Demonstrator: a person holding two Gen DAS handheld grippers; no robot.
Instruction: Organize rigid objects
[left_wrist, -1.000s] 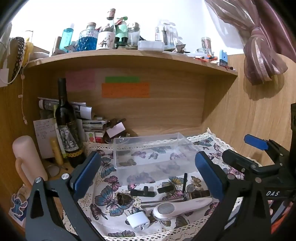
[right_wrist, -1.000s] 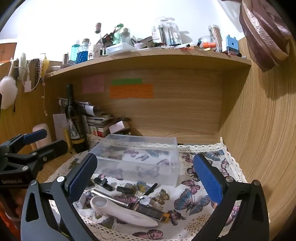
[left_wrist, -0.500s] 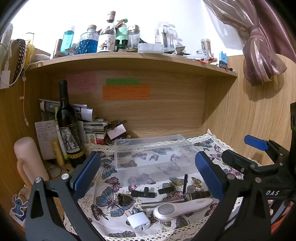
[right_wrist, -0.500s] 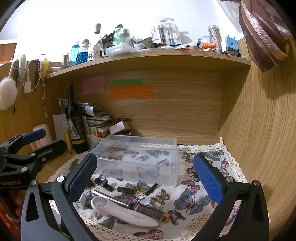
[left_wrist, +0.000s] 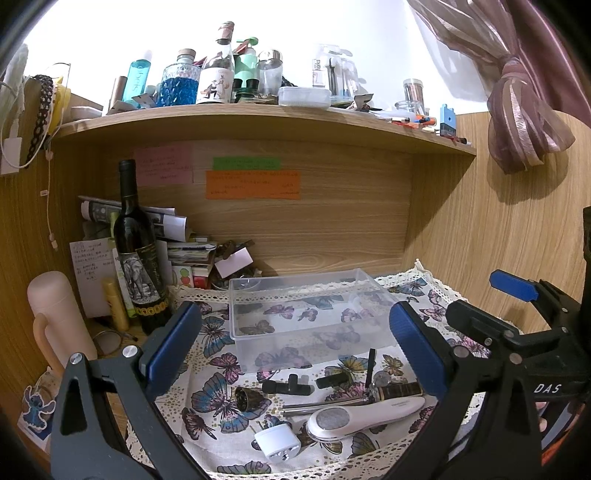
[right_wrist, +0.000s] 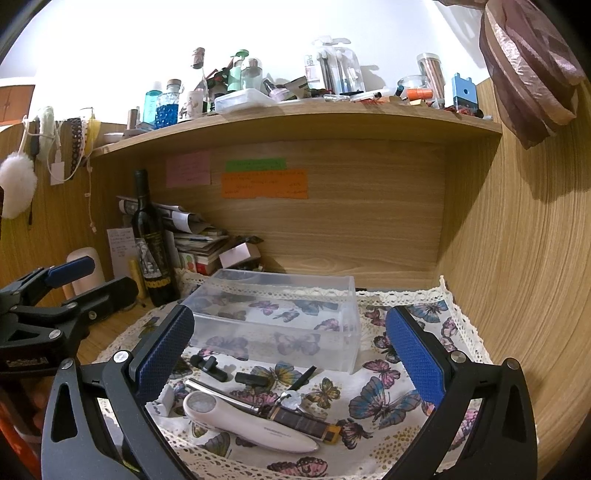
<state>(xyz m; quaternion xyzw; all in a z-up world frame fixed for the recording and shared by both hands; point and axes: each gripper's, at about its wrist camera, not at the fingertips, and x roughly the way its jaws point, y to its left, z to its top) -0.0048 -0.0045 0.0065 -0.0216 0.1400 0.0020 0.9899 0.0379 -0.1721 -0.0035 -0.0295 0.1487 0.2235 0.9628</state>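
Observation:
A clear plastic box (left_wrist: 306, 314) (right_wrist: 280, 317) stands empty on a butterfly cloth (left_wrist: 218, 365) (right_wrist: 380, 398). In front of it lie a white handheld device (left_wrist: 362, 415) (right_wrist: 247, 421), a white plug adapter (left_wrist: 276, 441), a metal rod (left_wrist: 325, 404), a dark brown bar (right_wrist: 303, 422), a brass cap (left_wrist: 245, 397) and small black parts (left_wrist: 284, 386) (right_wrist: 210, 365). My left gripper (left_wrist: 291, 343) is open and empty, held above these items. My right gripper (right_wrist: 288, 350) is open and empty, also above them, to the right of the left one.
A dark wine bottle (left_wrist: 136, 258) (right_wrist: 151, 243), a pink flask (left_wrist: 59, 317) and stacked papers and boxes (left_wrist: 188, 258) stand at the back left. A crowded shelf (left_wrist: 258, 114) hangs overhead. A wooden wall (right_wrist: 517, 295) closes the right side.
The left wrist view has tilted up slightly, so the scene sits lower in frame. The right gripper has not visibly moved. Both stay open.

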